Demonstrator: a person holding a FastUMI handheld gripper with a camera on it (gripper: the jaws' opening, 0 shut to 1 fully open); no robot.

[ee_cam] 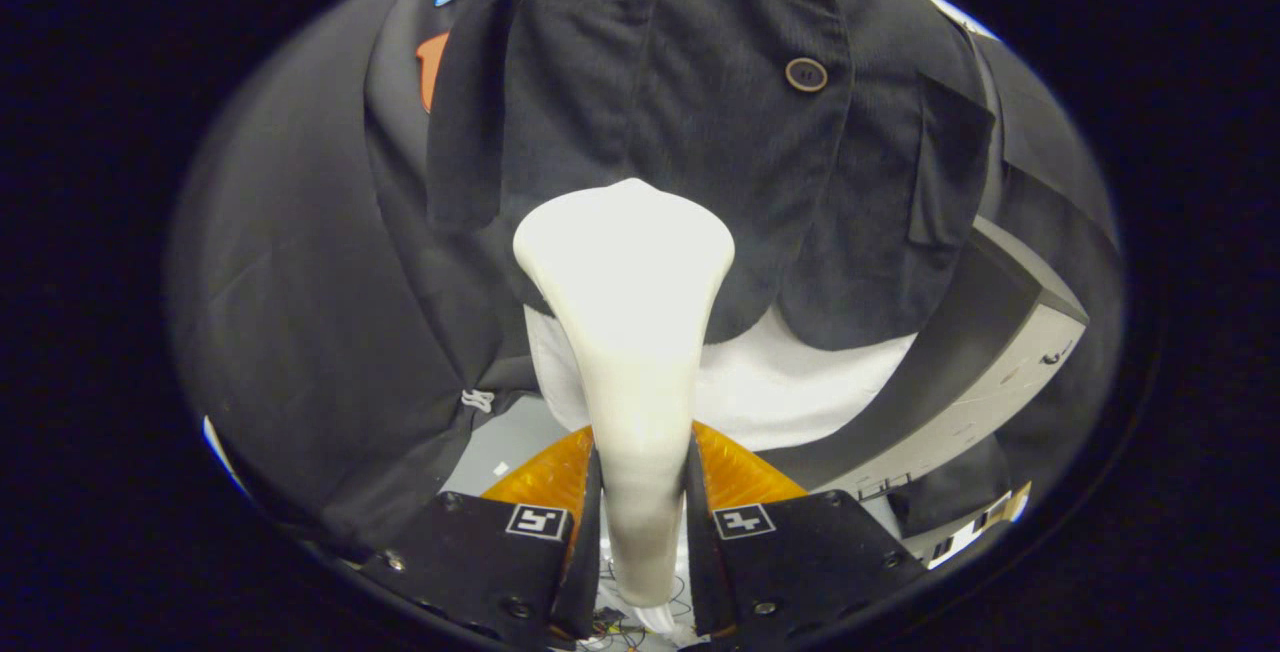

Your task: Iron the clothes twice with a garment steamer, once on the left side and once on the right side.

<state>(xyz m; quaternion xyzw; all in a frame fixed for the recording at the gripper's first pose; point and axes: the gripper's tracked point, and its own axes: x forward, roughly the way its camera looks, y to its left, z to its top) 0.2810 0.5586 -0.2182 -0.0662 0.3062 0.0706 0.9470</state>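
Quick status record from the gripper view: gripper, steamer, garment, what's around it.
gripper: gripper shut on the steamer's handle
steamer: white garment steamer, head flared and pointing at the garment
garment: dark jacket hanging ahead, buttoned, chest pockets on both sides
steamer position: head near the jacket's lower hem, about mid-front; contact cannot be told
under jacket: white cloth below the hem

Black cloth (300,262) covers the wall of the booth on the left side and hangs in soft folds down to the bottom. On the right side a grey and white cabinet or panel (1010,372) with a dark slanted edge stands against more black cloth. Below, a pale grey floor (505,447) is visible. The light is even and rather dim.
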